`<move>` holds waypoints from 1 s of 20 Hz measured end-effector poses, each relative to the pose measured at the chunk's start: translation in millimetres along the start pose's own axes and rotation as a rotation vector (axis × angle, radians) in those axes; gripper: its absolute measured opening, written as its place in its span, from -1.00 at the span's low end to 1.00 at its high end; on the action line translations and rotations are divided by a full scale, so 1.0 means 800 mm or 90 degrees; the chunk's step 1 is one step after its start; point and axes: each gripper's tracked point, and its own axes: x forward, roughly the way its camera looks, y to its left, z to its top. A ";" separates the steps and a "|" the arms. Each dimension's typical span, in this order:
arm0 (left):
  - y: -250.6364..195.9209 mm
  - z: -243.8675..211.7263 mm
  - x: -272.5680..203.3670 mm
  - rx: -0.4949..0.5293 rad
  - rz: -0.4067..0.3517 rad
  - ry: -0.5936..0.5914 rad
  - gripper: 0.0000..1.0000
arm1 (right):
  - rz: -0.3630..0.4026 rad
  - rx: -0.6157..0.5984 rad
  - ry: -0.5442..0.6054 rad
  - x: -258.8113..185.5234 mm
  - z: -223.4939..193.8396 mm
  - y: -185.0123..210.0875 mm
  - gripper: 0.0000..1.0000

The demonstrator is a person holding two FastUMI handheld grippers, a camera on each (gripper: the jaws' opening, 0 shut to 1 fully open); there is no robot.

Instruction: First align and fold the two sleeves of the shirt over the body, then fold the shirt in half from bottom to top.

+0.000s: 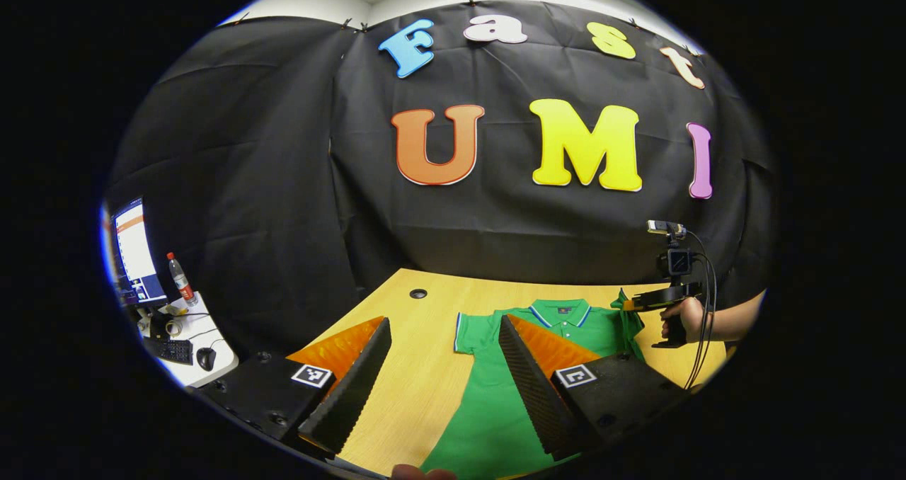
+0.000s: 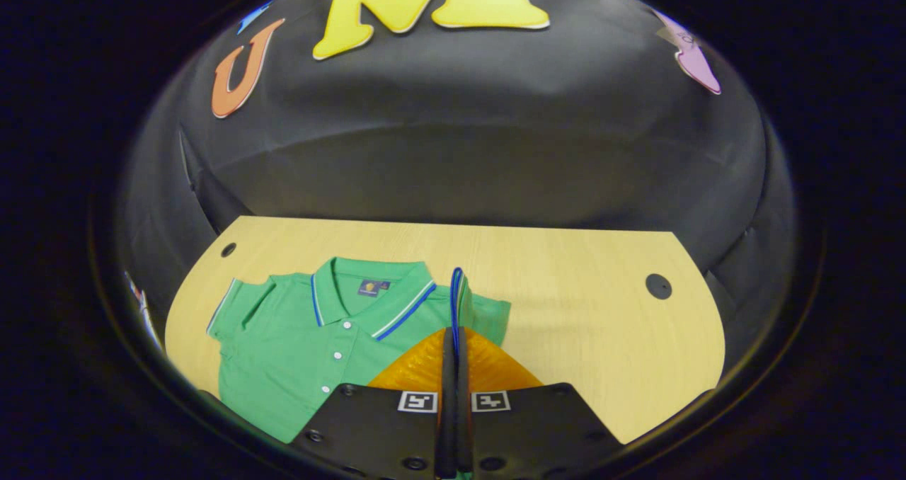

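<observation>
Right hand-held gripper (image 2: 453,338) has its fingers pressed together on the shirt's right sleeve (image 2: 460,303); I can see the sleeve's blue-trimmed cuff standing up on edge between the two fingers, lifted off the bench (image 2: 601,289). From the left gripper view I see the same gripper (image 1: 640,301) farther off at the far right, a hand (image 1: 683,317) around its grip, with a bit of green cloth raised at its tip.

My left hand-held gripper (image 1: 446,338) is spread wide and pinches nothing. It hangs above the near part of the shirt (image 1: 495,395): its right finger lies over the shirt's body, its left finger over bare bench to the left of the shirt.

I see the shirt, a green polo with a blue-and-white trimmed collar (image 2: 368,292), lying flat and face up on the bench, collar toward the far wall and hem toward me. Its left sleeve (image 2: 237,303) lies spread out flat, well apart from either gripper. In the right gripper view the shirt sits left of centre, and the bench to its right is bare wood with a cable hole (image 2: 658,286).

At the far left of the left gripper view I see a side desk (image 1: 205,367) with a monitor (image 1: 134,250), a bottle (image 1: 180,278), a keyboard (image 1: 170,350) and a mouse (image 1: 206,357).
</observation>
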 end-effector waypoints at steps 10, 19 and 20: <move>0.017 0.008 -0.002 -0.026 -0.014 -0.007 0.96 | 0.058 0.000 -0.026 -0.036 0.014 0.058 0.62; 0.008 0.038 0.021 -0.009 -0.143 -0.061 0.97 | -0.014 -0.061 -0.157 -0.191 0.051 0.040 0.92; 0.009 0.039 0.028 -0.009 -0.157 -0.064 0.96 | -0.015 -0.062 -0.171 -0.214 0.053 0.042 0.86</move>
